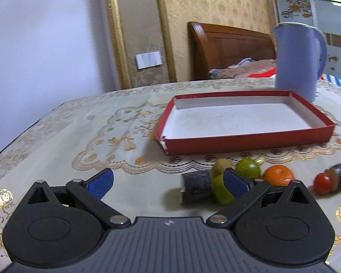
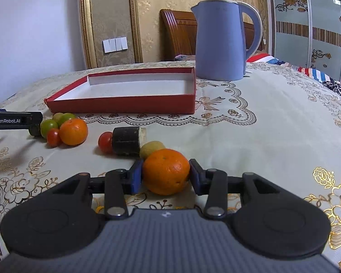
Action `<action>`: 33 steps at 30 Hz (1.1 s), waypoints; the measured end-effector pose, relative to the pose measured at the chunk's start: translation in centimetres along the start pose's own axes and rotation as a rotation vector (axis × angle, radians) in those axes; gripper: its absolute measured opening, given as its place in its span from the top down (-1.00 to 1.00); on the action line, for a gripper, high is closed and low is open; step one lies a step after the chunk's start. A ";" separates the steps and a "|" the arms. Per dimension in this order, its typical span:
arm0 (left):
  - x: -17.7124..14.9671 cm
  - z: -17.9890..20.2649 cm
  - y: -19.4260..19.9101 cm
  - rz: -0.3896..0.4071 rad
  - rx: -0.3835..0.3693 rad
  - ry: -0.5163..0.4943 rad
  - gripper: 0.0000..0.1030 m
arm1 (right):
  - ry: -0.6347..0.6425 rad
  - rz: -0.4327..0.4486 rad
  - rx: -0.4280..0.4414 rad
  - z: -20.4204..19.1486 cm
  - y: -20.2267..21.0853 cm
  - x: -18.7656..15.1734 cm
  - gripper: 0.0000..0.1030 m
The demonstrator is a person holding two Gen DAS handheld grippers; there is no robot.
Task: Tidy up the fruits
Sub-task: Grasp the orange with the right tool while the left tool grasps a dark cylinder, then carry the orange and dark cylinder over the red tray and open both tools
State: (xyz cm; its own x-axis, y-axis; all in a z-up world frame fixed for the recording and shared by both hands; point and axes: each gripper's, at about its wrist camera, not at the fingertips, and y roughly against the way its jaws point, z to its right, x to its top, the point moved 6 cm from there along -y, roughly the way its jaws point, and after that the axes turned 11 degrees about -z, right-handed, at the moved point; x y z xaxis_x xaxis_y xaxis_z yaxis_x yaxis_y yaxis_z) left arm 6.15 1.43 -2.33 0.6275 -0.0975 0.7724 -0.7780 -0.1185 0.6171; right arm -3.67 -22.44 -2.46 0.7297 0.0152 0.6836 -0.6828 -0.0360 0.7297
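An orange (image 2: 166,174) sits low in the right wrist view, at about 6 o'clock from the red box, resting on the surface (image 2: 272,122) with the right tongs (image 2: 166,177) closed on it: the two blue pads (image 2: 136,177) press its left and right sides. These tongs angle down toward the cloth, level from side to side. Touching the orange at its 11 o'clock is a yellow-green fruit (image 2: 151,148), and just beyond that lies a dark cylinder (image 2: 127,140) on its side with a cherry tomato (image 2: 105,142) against its left end.

Farther out at 10 o'clock is a second cluster: another orange (image 2: 73,131), a cherry tomato in front of it, and green fruits (image 2: 48,126) behind, all touching one another. The left tongs (image 1: 168,185) reach in there. In the left wrist view they stand wide open with nothing between the pads, the right pad (image 1: 235,182) overlapping a green fruit (image 1: 220,192) in the picture; whether it touches I cannot tell. They also tilt down toward the surface, rolled slightly.

The shallow red box (image 2: 125,104) with a white inside lies past the fruits at 12 o'clock, holding nothing. A blue electric kettle (image 2: 220,38) stands upright at the box's far right corner. The surface wears a cream cloth with gold flower embroidery. Behind it are a wooden headboard (image 2: 177,31) and patterned wallpaper.
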 end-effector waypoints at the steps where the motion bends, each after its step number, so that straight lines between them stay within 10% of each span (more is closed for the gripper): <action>1: -0.2 -0.3 -0.3 -0.008 0.026 0.000 -1.00 | -0.001 0.001 0.001 0.0 0.0 0.0 0.21; 19: 0.3 -0.9 -1.6 -0.051 -0.019 0.039 -0.99 | -0.008 0.005 0.007 0.2 0.1 -0.1 0.21; 30: -0.5 0.5 -2.0 -0.122 -0.151 0.006 0.34 | -0.018 0.006 0.012 0.2 0.0 0.0 0.21; 33: -0.8 0.6 -2.2 -0.132 -0.169 0.006 0.36 | -0.017 0.009 0.013 0.2 0.1 0.0 0.21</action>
State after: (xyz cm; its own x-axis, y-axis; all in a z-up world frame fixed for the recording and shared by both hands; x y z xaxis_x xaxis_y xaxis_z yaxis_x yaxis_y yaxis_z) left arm 7.38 1.18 -4.44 0.7245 -0.0859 0.6839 -0.6836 0.0380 0.7289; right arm -3.73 -22.68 -2.44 0.7244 -0.0024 0.6894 -0.6887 -0.0491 0.7234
